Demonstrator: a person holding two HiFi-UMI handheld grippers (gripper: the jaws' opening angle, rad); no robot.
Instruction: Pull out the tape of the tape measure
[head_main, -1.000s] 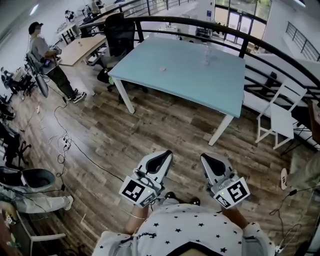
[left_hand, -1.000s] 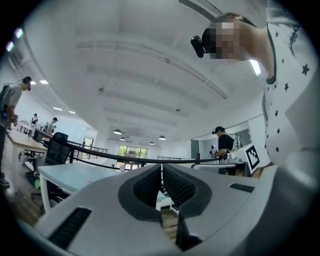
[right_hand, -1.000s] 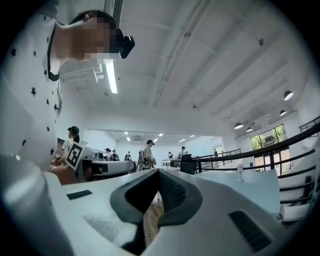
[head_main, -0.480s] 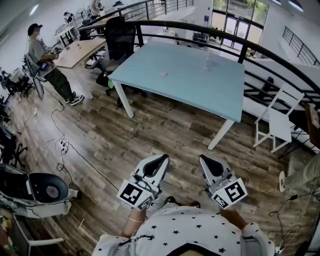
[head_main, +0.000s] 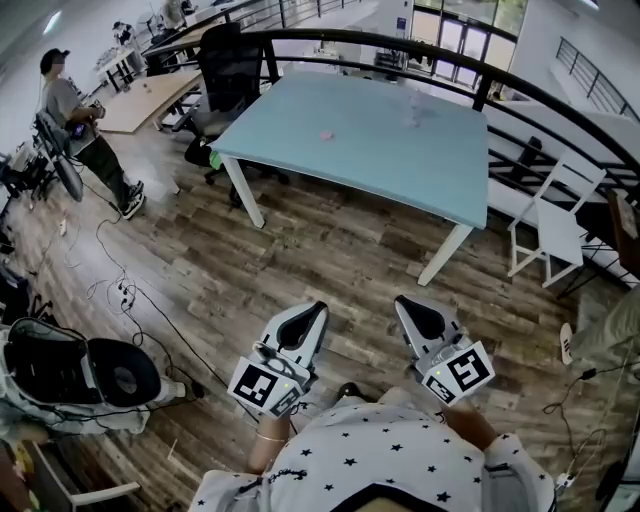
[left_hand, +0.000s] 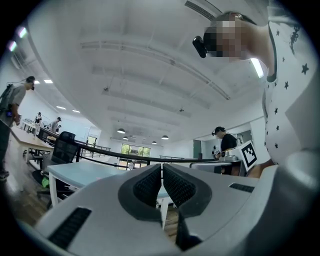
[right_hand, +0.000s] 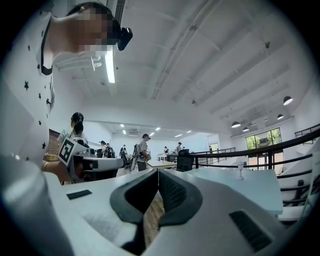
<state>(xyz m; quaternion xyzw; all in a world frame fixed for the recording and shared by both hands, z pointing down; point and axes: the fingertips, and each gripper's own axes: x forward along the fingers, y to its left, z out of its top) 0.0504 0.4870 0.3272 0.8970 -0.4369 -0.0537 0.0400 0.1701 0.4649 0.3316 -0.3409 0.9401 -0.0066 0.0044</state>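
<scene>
No tape measure can be made out for certain; a small pink thing (head_main: 326, 133) lies on the light blue table (head_main: 400, 170), too small to identify. My left gripper (head_main: 312, 310) and right gripper (head_main: 405, 305) are held side by side over the wooden floor, well short of the table, both pointing level toward it. In the left gripper view the left gripper (left_hand: 162, 166) has its pads together with nothing between them. In the right gripper view the right gripper (right_hand: 158, 171) is likewise shut and empty.
A clear glass-like object (head_main: 415, 112) stands far back on the table. A white chair (head_main: 548, 235) is at the right, a black office chair (head_main: 222, 65) behind the table's left end. A curved black railing (head_main: 560, 110) runs behind. Cables (head_main: 120, 290), a black seat (head_main: 70, 370) and a standing person (head_main: 75, 120) are on the left.
Both grippers, still shut, have drifted slightly left and down in the head view as the person steps toward the table. The black seat at lower left has come further into view.
</scene>
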